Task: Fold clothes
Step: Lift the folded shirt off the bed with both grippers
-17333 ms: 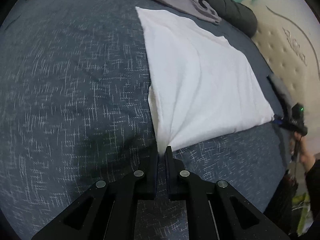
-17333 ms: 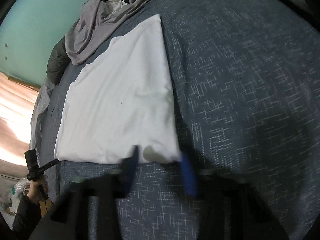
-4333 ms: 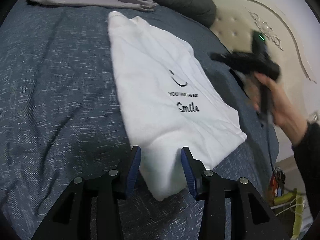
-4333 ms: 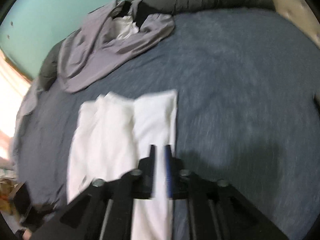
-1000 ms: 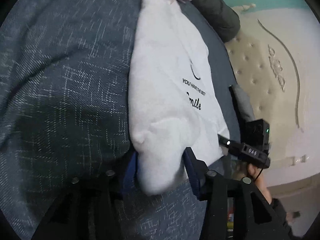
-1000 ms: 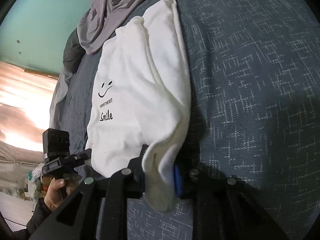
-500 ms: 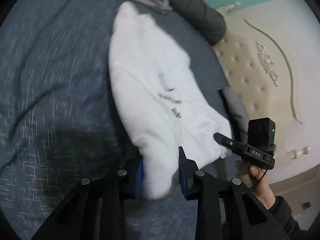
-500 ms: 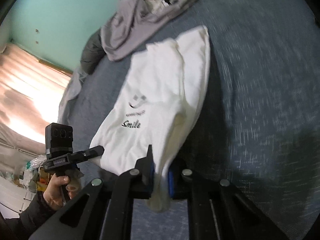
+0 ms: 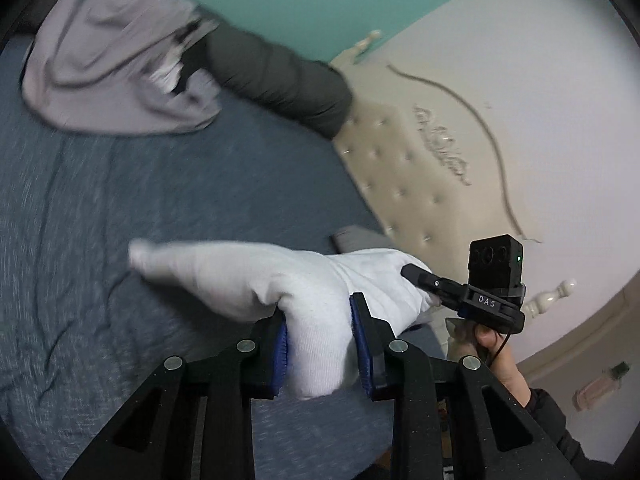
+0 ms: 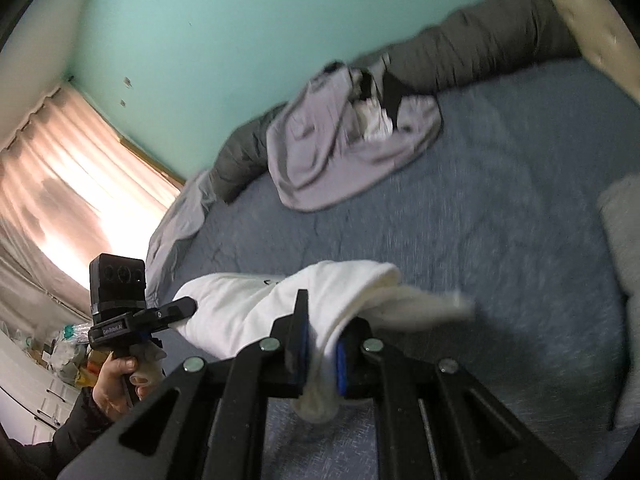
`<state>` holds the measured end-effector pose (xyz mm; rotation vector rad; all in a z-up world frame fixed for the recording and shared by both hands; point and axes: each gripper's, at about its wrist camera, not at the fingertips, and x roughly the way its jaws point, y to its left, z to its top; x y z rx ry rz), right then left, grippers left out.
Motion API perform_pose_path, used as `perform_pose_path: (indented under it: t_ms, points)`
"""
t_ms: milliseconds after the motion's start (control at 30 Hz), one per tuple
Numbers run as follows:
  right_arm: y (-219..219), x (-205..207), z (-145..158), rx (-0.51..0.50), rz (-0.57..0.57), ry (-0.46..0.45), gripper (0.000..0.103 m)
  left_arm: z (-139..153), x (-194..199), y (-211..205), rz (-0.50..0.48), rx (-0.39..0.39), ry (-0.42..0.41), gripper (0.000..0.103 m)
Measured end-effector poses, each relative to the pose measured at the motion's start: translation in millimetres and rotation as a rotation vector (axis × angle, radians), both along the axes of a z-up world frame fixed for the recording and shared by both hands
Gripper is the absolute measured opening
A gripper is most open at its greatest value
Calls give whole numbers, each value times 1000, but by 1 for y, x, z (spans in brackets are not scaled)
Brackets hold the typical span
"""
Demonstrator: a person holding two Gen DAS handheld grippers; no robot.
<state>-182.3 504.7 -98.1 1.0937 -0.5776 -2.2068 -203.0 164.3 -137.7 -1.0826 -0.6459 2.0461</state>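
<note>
Gripping the folded white T-shirt [image 9: 280, 280] between both grippers above the blue-grey bedspread [image 9: 100, 208]. Left gripper [image 9: 320, 344] jaws just narrowed, pinched on one thick folded end; right gripper [image 10: 320, 344] jaws just narrowed, pinched on the other. Grey garment [image 10: 340, 152] heaped well apart, near dark bolster [image 10: 480, 40].
</note>
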Motion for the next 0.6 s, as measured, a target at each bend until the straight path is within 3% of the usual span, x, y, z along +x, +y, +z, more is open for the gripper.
perform_pose_path:
  t_ms: [100,267,600]
  points:
    - [16,10,38,8,-19,41,10,34,6,19,-23,0,46,30]
    - [41,28,75,20,-45,79,10,70,15,49,-57,8,90,30]
    - [91,45,94,43,-90,96,10,105,31,113,-109,-10,129,30]
